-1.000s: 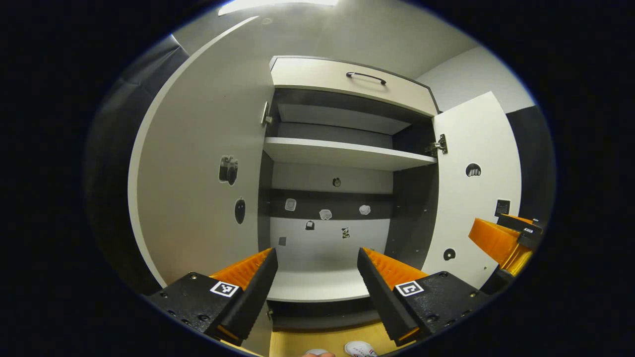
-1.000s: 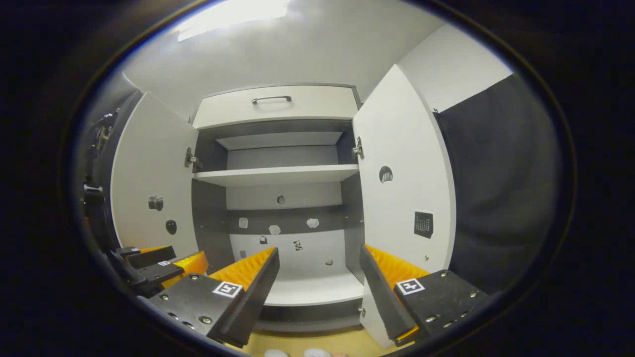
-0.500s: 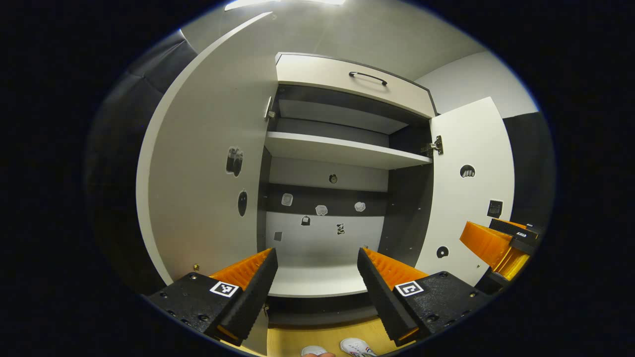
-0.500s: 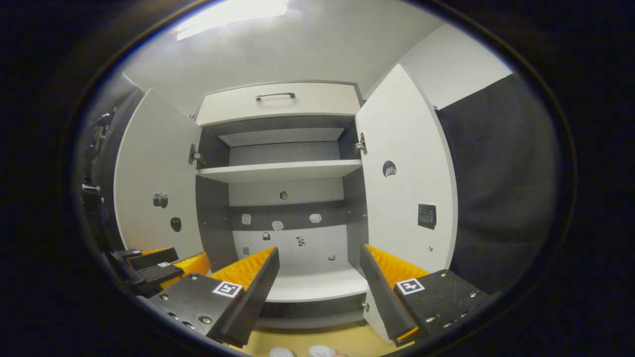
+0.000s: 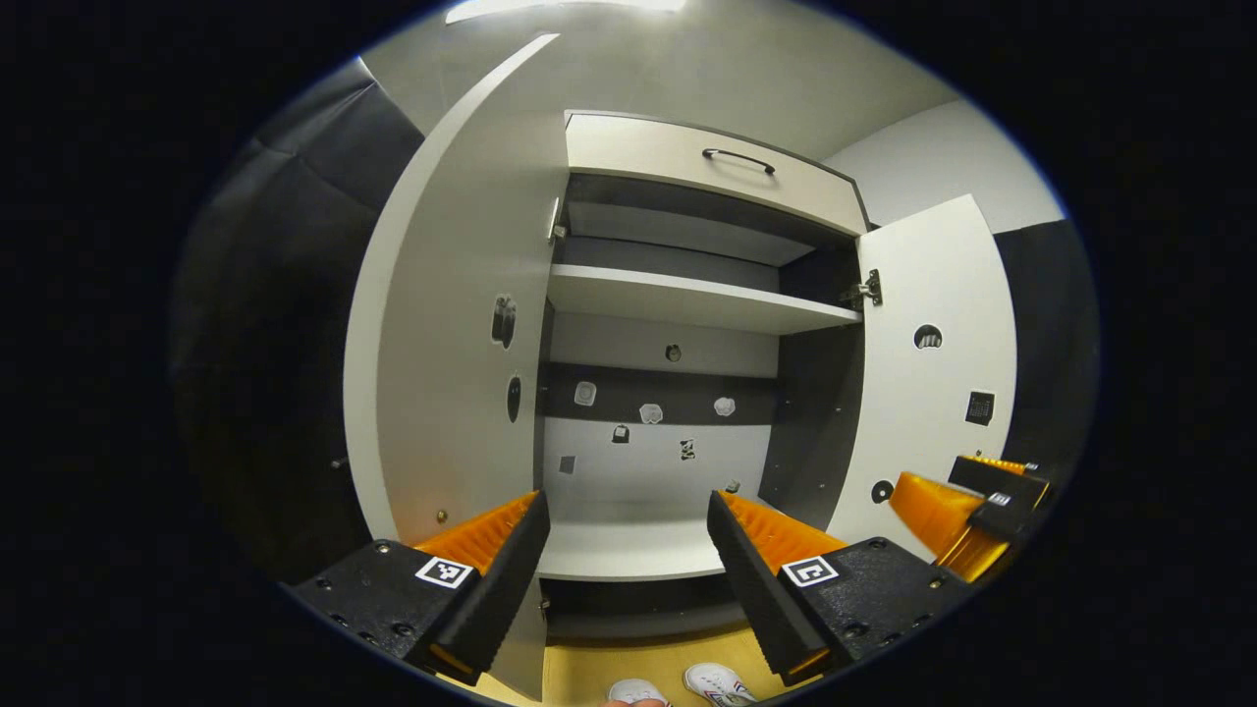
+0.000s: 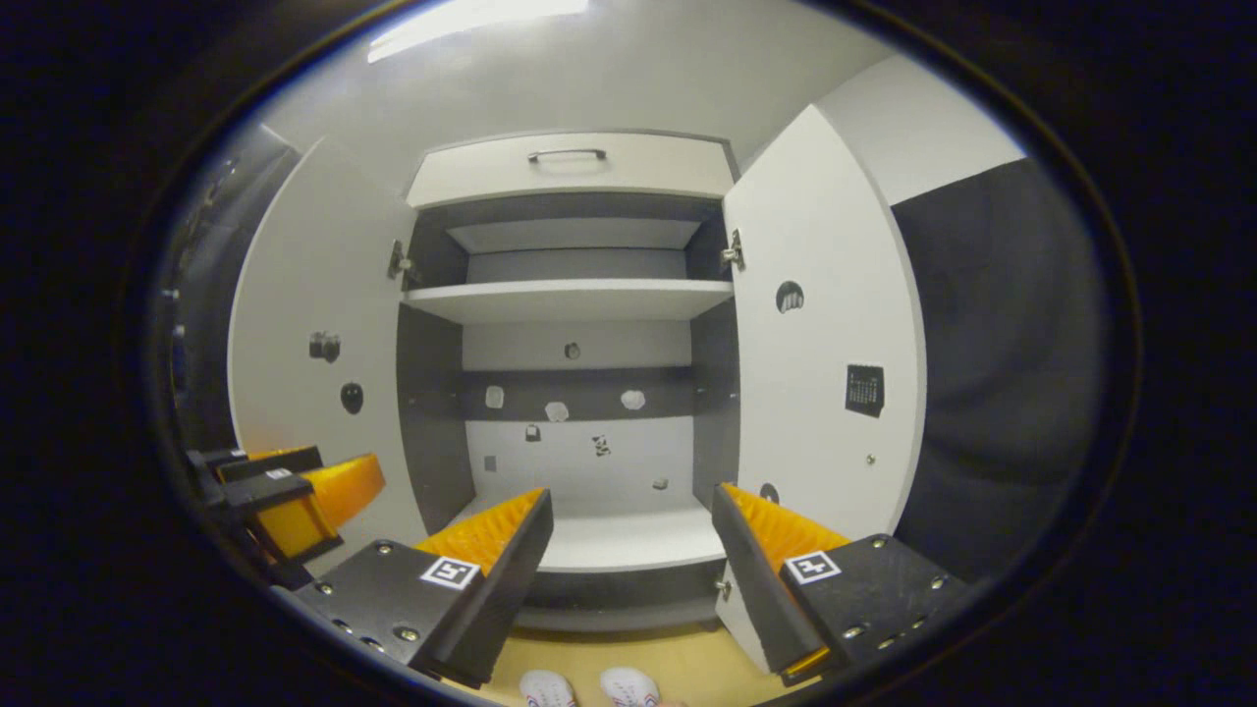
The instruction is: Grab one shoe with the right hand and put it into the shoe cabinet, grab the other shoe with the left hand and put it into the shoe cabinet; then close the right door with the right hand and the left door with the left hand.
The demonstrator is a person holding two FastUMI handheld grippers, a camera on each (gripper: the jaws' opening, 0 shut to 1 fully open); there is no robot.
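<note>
The shoe cabinet (image 5: 687, 299) stands ahead with both doors swung wide. Its left door (image 5: 442, 324) and right door (image 5: 933, 373) show their inner faces with small stickers. The lower compartment's floor board (image 5: 628, 550) is bare. Two white shoes (image 5: 717, 680) lie on the wooden floor at the bottom edge, and appear as white shoes (image 6: 589, 687) in the right gripper view. My left gripper (image 5: 627, 501) is open and holds nothing, facing the lower compartment. My right gripper (image 6: 633, 494) is open too, level with the same compartment. Each gripper also shows beside the other: right gripper (image 5: 967, 511), left gripper (image 6: 295, 491).
A drawer with a dark handle (image 5: 738, 157) tops the cabinet, and a white shelf (image 6: 570, 299) splits the inside. Black cloth wall (image 6: 992, 373) stands right of the right door. The light wooden floor (image 6: 628, 663) runs under the cabinet front.
Both views have drawn back a little from the cabinet. The left door looks more edge-on in the left gripper view. The cabinet sits higher in the right gripper view and more of the shoes shows.
</note>
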